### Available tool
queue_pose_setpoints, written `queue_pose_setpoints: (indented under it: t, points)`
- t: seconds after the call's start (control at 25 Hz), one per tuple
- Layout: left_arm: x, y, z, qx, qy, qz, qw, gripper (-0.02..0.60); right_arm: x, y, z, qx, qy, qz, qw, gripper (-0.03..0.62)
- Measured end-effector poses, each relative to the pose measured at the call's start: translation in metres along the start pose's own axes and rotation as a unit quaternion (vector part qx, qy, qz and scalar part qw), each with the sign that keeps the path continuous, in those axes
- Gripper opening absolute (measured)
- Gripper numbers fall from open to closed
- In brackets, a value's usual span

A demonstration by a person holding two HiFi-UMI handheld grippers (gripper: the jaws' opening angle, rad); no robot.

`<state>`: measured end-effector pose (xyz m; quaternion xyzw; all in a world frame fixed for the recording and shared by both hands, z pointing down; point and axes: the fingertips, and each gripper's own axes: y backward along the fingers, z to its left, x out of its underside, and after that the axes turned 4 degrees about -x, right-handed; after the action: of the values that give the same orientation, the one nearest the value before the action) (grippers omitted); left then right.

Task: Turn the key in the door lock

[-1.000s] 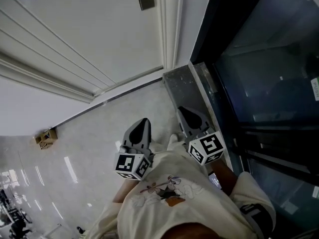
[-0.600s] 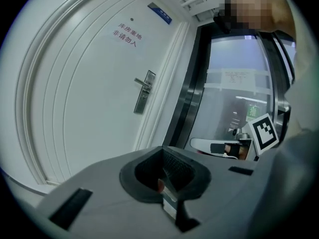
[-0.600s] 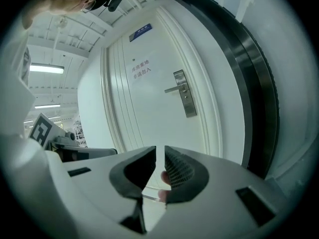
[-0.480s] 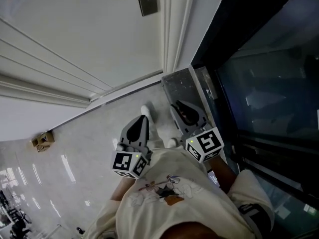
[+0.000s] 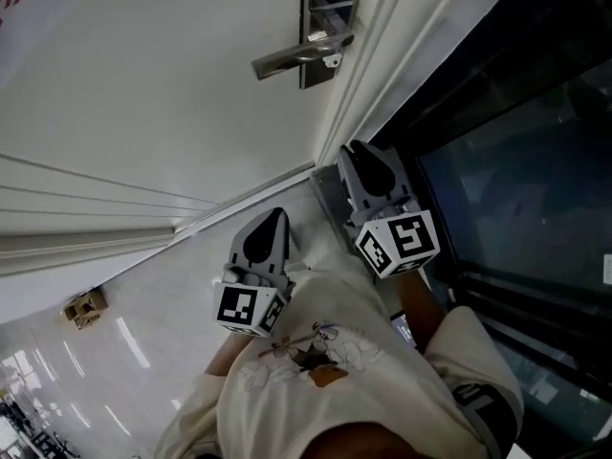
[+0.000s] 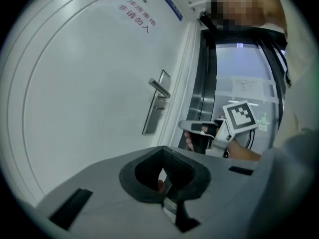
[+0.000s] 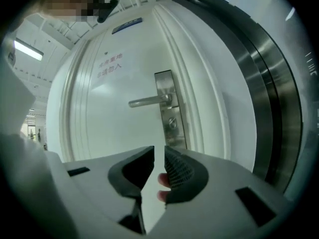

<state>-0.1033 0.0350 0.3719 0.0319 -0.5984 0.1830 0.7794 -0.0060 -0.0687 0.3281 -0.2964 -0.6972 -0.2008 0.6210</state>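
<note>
Opening right gripper [image 7: 158,152] jaws, nothing between | left gripper [image 6: 163,153] jaws together, empty | red sign [image 7: 110,63] on door [image 7: 99,133] illegible

At twelve o'clock we see the white door [image 5: 163,94] with its metal lever handle [image 5: 298,57] on a dark lock plate [image 5: 326,8]. The right gripper [image 5: 359,153] sits just right of centre, pointing toward twelve o'clock at the door frame [image 5: 368,75]. Its jaws are opening, with nothing visible between them. The left gripper [image 5: 275,220] is lower, at its seven o'clock. Dark glass [image 5: 516,161] fills three o'clock. Our cream shirt [image 5: 325,381] is at six o'clock, and a small cardboard box [image 5: 84,306] lies on the glossy floor [image 5: 163,295] at eight o'clock.
</note>
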Motion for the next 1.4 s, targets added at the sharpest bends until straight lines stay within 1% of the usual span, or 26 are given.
queue_pose_setpoints:
  t: [0.08,0.12,0.2,0.32,0.36,0.4,0.44,0.52,0.68,0.76,0.84,0.92,1.16,1.24,1.32,1.4]
  points:
    - [-0.005,-0.017,0.012,0.006,0.003,0.008,0.9999,0.003,-0.024,-0.028,-0.017,0.033,-0.014,-0.03,0.999,0.039]
    - [-0.007,-0.023,0.014,0.009,0.006,0.011,0.9999,0.003,-0.032,-0.039,-0.025,0.042,-0.027,-0.037,0.998,0.023]
    - [-0.012,-0.033,0.015,0.016,0.006,0.016,0.9997,0.003,-0.04,-0.058,-0.035,0.045,-0.06,-0.038,0.996,0.019]
    - [-0.016,-0.047,0.017,0.021,0.008,0.021,0.9995,0.003,-0.044,-0.079,-0.04,0.02,-0.109,-0.032,0.993,0.018]
    - [-0.016,-0.051,0.017,0.021,0.009,0.023,0.9995,0.003,-0.044,-0.083,-0.04,0.007,-0.121,-0.028,0.992,0.031]
    - [-0.016,-0.054,0.017,0.022,0.011,0.025,0.9994,0.003,-0.044,-0.087,-0.039,-0.006,-0.132,-0.025,0.991,0.071]
    - [-0.016,-0.056,0.017,0.022,0.013,0.028,0.9993,0.003,-0.045,-0.089,-0.039,-0.016,-0.143,-0.025,0.989,0.095]
    - [-0.016,-0.061,0.016,0.024,0.015,0.032,0.9991,0.003,-0.049,-0.091,-0.041,-0.023,-0.157,-0.029,0.987,0.097]
    - [-0.014,-0.07,0.017,0.023,0.017,0.034,0.999,0.003,-0.054,-0.106,-0.047,-0.023,-0.168,-0.027,0.985,0.101]
    - [-0.013,-0.072,0.018,0.021,0.018,0.035,0.999,0.003,-0.054,-0.113,-0.05,-0.016,-0.178,-0.021,0.984,0.101]
    - [-0.014,-0.074,0.019,0.018,0.018,0.034,0.9991,0.003,-0.055,-0.116,-0.051,-0.013,-0.186,-0.019,0.982,0.077]
    - [-0.015,-0.076,0.021,0.016,0.019,0.034,0.9991,0.003,-0.056,-0.118,-0.049,-0.015,-0.194,-0.021,0.981,0.038]
    - [-0.015,-0.081,0.021,0.014,0.021,0.034,0.9991,0.003,-0.056,-0.119,-0.049,-0.027,-0.236,-0.024,0.971,0.032]
    - [-0.015,-0.083,0.019,0.014,0.021,0.034,0.9991,0.003,-0.057,-0.122,-0.05,-0.035,-0.256,-0.023,0.966,0.032]
    - [-0.016,-0.085,0.018,0.013,0.02,0.033,0.9992,0.003,-0.057,-0.124,-0.052,-0.041,-0.284,-0.027,0.958,0.031]
    - [-0.017,-0.086,0.019,0.011,0.019,0.03,0.9993,0.003,-0.057,-0.125,-0.053,-0.039,-0.303,-0.032,0.952,0.023]
